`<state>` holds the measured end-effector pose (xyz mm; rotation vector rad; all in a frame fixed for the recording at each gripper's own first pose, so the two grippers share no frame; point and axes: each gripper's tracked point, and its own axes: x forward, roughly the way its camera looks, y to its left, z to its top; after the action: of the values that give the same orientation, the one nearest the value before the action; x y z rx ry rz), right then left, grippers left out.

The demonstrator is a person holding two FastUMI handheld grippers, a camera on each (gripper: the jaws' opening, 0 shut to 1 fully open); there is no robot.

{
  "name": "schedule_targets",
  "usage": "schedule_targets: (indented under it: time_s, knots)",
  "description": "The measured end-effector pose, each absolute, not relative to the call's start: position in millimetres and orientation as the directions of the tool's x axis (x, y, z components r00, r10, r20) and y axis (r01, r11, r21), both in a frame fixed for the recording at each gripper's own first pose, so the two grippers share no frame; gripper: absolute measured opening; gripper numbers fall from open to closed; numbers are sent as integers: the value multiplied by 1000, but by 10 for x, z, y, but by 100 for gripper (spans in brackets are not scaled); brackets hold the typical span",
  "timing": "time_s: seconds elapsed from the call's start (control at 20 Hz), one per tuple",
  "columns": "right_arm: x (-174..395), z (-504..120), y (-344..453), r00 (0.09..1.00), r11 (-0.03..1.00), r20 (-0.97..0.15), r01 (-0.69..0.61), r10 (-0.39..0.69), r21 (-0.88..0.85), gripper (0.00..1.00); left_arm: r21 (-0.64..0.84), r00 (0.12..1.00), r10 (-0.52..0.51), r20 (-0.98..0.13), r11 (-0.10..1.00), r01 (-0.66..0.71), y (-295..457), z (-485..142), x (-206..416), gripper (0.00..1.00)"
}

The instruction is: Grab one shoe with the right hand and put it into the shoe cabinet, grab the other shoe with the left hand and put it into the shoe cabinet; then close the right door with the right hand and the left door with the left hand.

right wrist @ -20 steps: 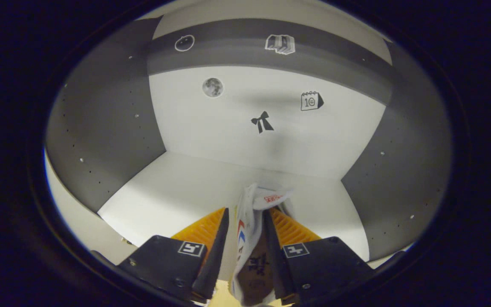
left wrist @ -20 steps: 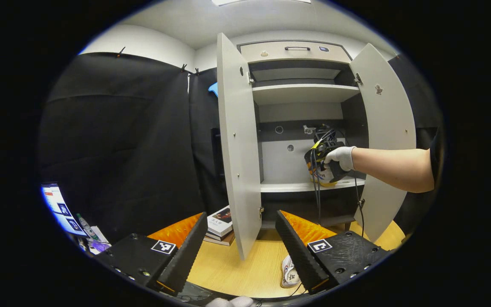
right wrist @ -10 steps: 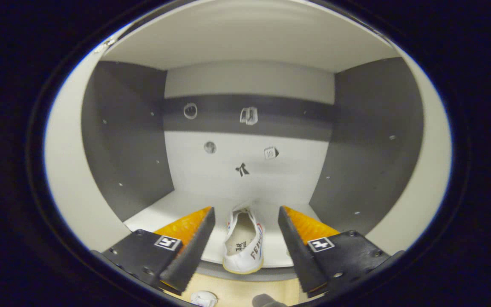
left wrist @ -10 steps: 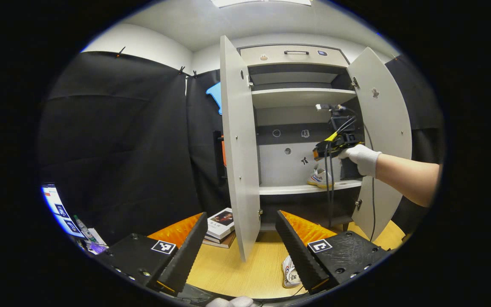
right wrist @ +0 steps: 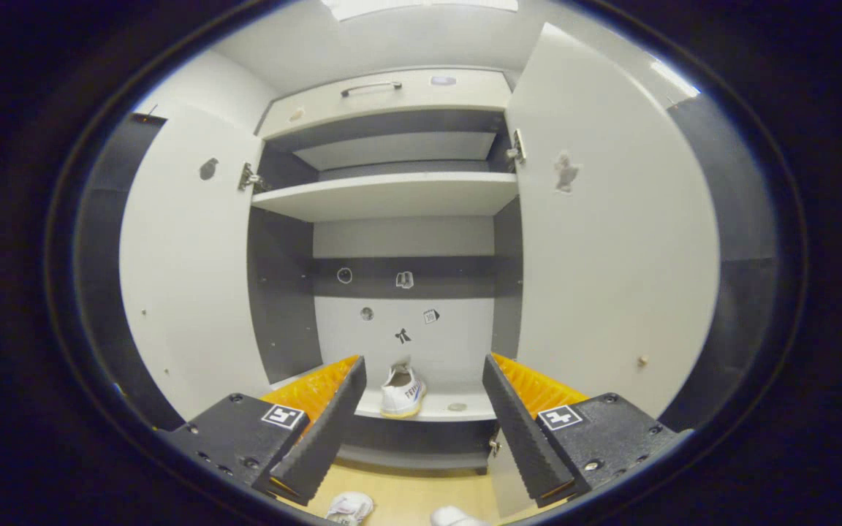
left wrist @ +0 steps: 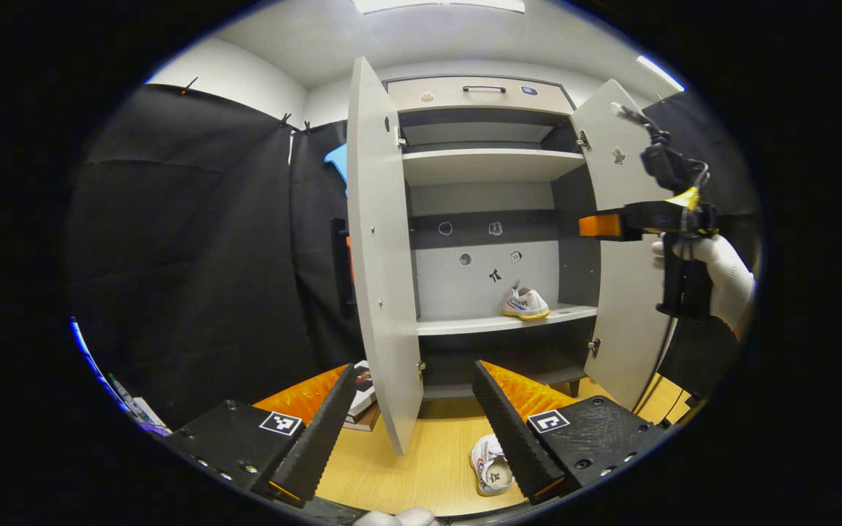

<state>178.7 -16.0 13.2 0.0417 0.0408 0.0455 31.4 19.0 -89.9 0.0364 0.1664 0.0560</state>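
One shoe (right wrist: pixel 401 391) shelved; right gripper (right wrist: pixel 421 424) now withdrawn, open.

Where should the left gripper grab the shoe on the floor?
Probably from above, on the collar rim of the floor shoe. It lies sole down with its opening facing up, so one finger of the open left gripper can go inside and one outside.

Black cloth wall (left wrist: pixel 194 241) drapes the booth ahead-left of the left tool, clipped up under a white upper wall (left wrist: pixel 238 73). White ceiling overhead, a bright light panel (left wrist: pixel 439 4) above. Wooden floor (left wrist: pixel 421 467) runs below the fingers, with stacked books (left wrist: pixel 361 398) just ahead.
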Motion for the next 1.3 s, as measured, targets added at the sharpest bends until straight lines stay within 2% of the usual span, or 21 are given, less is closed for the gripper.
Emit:
schedule_targets:
  time_s: [0.1,0.15,0.2,0.4,0.6,0.9,1.15,1.3]
  knots:
    - [1344,30,-306,999,999,-35,-33,34,43,100,44,985,36,-169,999,-29,130,-988,383,96]
    - [1193,-29,-372,999,999,-32,-19,20,40,100,46,984,27,-179,999,-19,101,-1060,409,100]
    - [1062,-83,-436,1000,999,-28,-2,3,37,100,43,981,14,-191,999,-5,48,-1167,434,96]
    - [713,-247,-563,998,999,-47,40,-38,28,100,2,960,-66,-272,998,69,-258,-1748,517,97]
    - [573,-347,-694,993,998,-96,67,-65,14,100,-30,922,-130,-365,991,128,-542,-2537,455,97]
    - [475,-383,-769,981,993,-153,122,-122,-10,100,-6,818,-155,-553,983,182,-766,-3809,362,96]
    - [449,-406,-777,972,988,-181,146,-152,-44,100,41,768,-134,-627,978,204,-780,-4542,550,96]
    - [458,-419,-793,968,986,-190,156,-164,-60,100,29,753,-122,-647,982,185,-779,-4744,768,96]
